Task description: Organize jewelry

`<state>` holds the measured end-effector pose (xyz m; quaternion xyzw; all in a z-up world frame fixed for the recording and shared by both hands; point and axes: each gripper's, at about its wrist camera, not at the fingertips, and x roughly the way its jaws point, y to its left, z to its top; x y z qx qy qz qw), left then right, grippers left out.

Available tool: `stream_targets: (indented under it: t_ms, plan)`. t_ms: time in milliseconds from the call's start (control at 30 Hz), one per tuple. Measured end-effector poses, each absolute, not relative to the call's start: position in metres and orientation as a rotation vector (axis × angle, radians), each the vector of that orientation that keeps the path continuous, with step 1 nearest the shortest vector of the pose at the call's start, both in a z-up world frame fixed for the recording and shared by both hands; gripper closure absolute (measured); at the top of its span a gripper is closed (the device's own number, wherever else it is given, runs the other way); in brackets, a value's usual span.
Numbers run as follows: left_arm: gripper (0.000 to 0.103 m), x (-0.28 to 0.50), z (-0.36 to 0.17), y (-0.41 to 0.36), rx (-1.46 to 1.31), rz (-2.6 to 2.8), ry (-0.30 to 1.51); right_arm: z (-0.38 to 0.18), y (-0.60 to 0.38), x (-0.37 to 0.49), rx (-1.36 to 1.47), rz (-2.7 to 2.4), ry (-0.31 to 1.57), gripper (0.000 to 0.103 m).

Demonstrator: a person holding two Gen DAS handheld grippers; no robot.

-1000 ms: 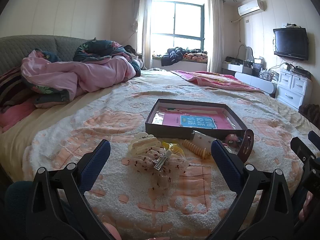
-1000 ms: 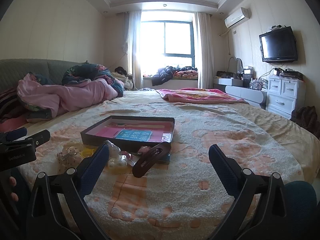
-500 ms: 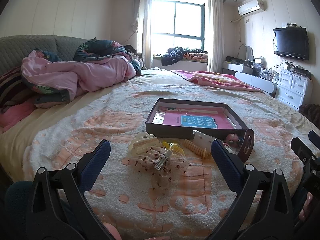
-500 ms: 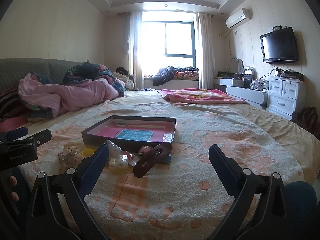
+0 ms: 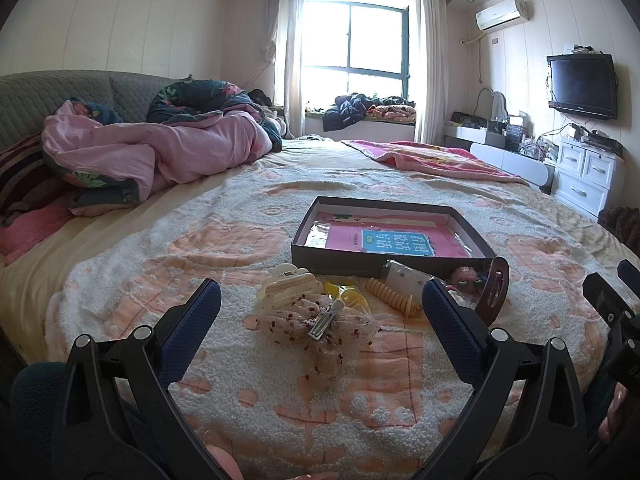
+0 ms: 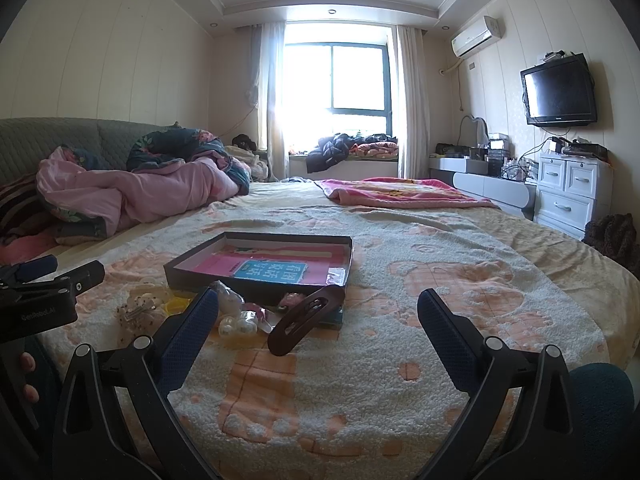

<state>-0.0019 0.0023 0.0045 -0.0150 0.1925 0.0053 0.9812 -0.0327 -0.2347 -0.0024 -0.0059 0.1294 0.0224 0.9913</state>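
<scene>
A shallow dark box [image 5: 336,264] [image 6: 248,285] with a pink and blue booklet [image 5: 396,240] inside lies on the bed. In front of it sits a pile of hair accessories: a cream claw clip [image 5: 289,285], a sheer speckled bow with a metal clip [image 5: 320,324], a yellow piece [image 5: 347,294], a cream spiral tie [image 5: 394,300], a brown oval barrette [image 5: 496,292] [image 6: 306,319] and pearly beads [image 6: 238,326]. My left gripper [image 5: 320,308] is open just short of the bow. My right gripper [image 6: 318,318] is open near the barrette.
The bed carries a fuzzy cream and orange blanket [image 5: 380,380]. A pink duvet [image 5: 152,152] is heaped at the far left, and a pink blanket [image 6: 400,196] lies at the far side. White drawers [image 6: 572,196] and a wall TV [image 6: 558,92] stand to the right.
The right gripper view has crept slightly forward and right toward the barrette. The left gripper has stayed still. Both stay open.
</scene>
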Motion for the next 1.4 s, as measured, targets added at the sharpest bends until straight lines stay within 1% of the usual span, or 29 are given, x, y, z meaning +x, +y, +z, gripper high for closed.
stream_targets:
  t_ms: [533, 733, 1067, 1400]
  plan:
    - [0.011, -0.001, 0.004, 0.002, -0.031, 0.015, 0.391, -0.003, -0.233, -0.032, -0.013, 0.053, 0.262, 0.006]
    - [0.011, 0.004, -0.002, 0.008, -0.051, 0.041, 0.416, -0.005, -0.224, -0.023, -0.022, 0.097, 0.298, 0.006]
    - [0.011, 0.018, -0.010, 0.030, -0.112, 0.102, 0.482, -0.009, -0.203, 0.004, -0.045, 0.183, 0.390, 0.006]
    - [0.011, 0.047, -0.028, 0.047, -0.183, 0.099, 0.611, -0.015, -0.197, 0.043, -0.019, 0.174, 0.470, 0.006]
